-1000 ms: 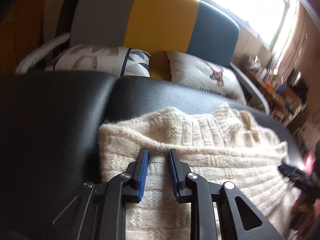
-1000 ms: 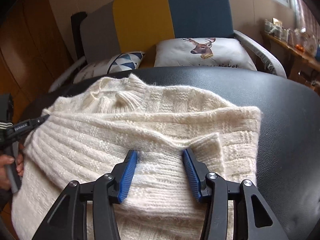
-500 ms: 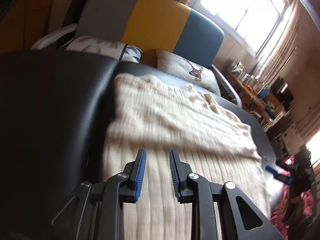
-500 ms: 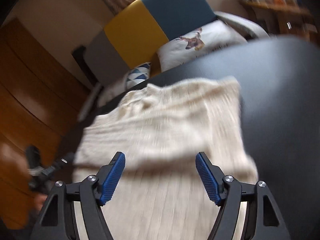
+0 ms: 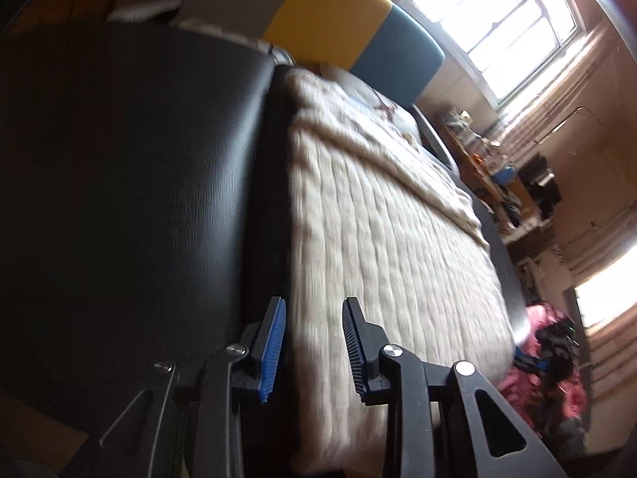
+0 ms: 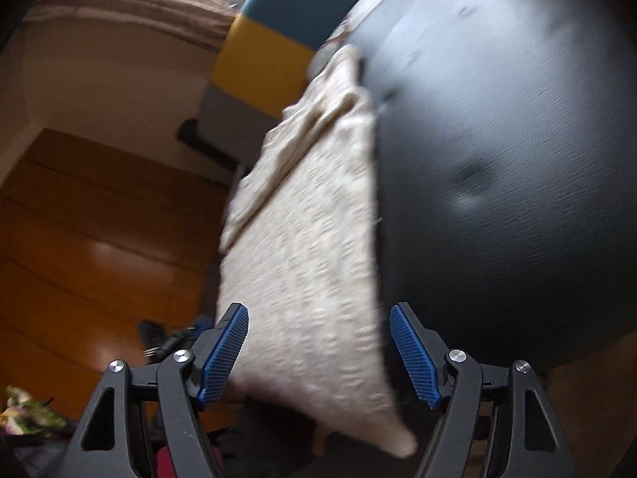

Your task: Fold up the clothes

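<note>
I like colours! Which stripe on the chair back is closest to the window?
The blue stripe. It is the end one beside the bright window; the yellow stripe sits further from it.

Home living room — sofa, curtained window

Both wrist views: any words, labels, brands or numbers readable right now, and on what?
None can be read.
The printed cushion behind the cream sweater is too blurred for any lettering.
The cluttered shelf by the window: items are too small and blurred.
The black upholstered surface is unmarked.
</note>
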{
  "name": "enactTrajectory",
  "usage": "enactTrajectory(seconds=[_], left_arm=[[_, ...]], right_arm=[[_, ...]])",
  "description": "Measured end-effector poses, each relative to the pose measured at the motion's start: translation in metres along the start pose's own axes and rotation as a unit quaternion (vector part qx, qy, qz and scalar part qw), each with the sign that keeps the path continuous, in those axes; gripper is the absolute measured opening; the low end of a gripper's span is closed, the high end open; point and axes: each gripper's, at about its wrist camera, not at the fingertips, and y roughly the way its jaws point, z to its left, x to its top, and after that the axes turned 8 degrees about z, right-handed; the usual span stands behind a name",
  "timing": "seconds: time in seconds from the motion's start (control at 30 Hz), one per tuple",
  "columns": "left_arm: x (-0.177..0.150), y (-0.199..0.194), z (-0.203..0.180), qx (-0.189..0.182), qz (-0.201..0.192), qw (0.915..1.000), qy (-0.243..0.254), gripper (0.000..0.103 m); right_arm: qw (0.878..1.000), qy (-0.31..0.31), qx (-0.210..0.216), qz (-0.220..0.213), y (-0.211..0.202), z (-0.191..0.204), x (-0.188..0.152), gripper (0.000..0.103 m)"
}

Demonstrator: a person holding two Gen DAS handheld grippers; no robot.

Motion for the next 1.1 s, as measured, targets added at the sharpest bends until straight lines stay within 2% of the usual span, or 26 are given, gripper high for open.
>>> enactTrajectory(seconds=[0.07,0.2,0.27,0.37,0.43,0.47,0.53,0.6,0.63,0.7,0.73,0.83,0.87,0.9,0.93,0.97,1.0,1.1], left_arm=[[-0.01,0.002,0.007,-0.035,0.019,0.9992,-0.003,0.033],[-0.02,0.002,0.012,-0.064,0.018,0.9977,0.007,0.036],[-0.021,0.002,0.012,-0.072,0.019,0.9972,0.012,0.038],[-0.019,0.005,0.0,-0.062,0.024,0.9967,0.046,0.043],[-0.019,0.008,-0.01,-0.071,0.035,0.9946,0.067,0.043],[-0.02,0.012,-0.015,-0.084,0.046,0.9927,0.074,0.043],[-0.024,0.02,-0.02,-0.092,0.046,0.9917,0.077,0.043],[-0.024,0.024,-0.022,-0.096,0.046,0.9918,0.071,0.044],[-0.023,0.025,-0.022,-0.096,0.046,0.9923,0.063,0.042],[-0.021,0.025,-0.016,-0.093,0.056,0.9935,0.035,0.03],[-0.02,0.026,-0.013,-0.09,0.06,0.9939,0.022,0.013],[-0.018,0.028,-0.014,-0.076,0.064,0.9949,0.017,0.011],[-0.017,0.029,-0.019,-0.062,0.065,0.9955,0.028,0.011],[-0.017,0.029,-0.024,-0.049,0.066,0.9959,0.037,0.011],[-0.016,0.03,-0.028,-0.037,0.065,0.9961,0.046,0.014],[-0.015,0.03,-0.032,-0.026,0.064,0.9961,0.055,0.014],[-0.015,0.031,-0.035,-0.02,0.061,0.996,0.063,0.014],[-0.012,0.033,-0.045,-0.004,0.051,0.995,0.085,0.019]], right_arm=[[1.0,-0.008,0.02,0.011,0.013,0.003,0.002,0.075],[0.999,-0.024,0.02,0.031,0.027,0.014,0.006,0.076],[0.999,-0.032,0.003,0.04,0.028,0.02,0.006,0.076],[0.995,-0.068,-0.059,0.039,0.027,0.031,0.006,0.075],[0.994,-0.071,-0.069,0.041,0.03,0.032,0.007,0.077],[0.995,-0.064,-0.058,0.044,0.031,0.032,0.007,0.083],[0.997,-0.042,-0.003,0.067,0.036,0.028,0.007,0.093],[0.996,-0.045,0.013,0.074,0.041,0.027,0.005,0.095],[0.996,-0.046,0.018,0.07,0.041,0.027,0.005,0.097],[0.997,-0.044,0.018,0.063,0.042,0.028,0.006,0.097],[0.997,-0.048,0.012,0.062,0.044,0.03,0.006,0.098],[0.995,-0.072,-0.017,0.059,0.051,0.042,0.002,0.102],[0.995,-0.08,-0.026,0.059,0.053,0.045,0.001,0.1],[0.994,-0.082,-0.04,0.061,0.053,0.046,0.0,0.096],[0.993,-0.08,-0.056,0.065,0.053,0.046,-0.002,0.067],[0.992,-0.078,-0.073,0.069,0.053,0.046,-0.003,0.018],[0.991,-0.07,-0.084,0.075,0.053,0.041,-0.004,0.012],[0.99,-0.073,-0.086,0.083,0.058,0.034,-0.008,0.013]])
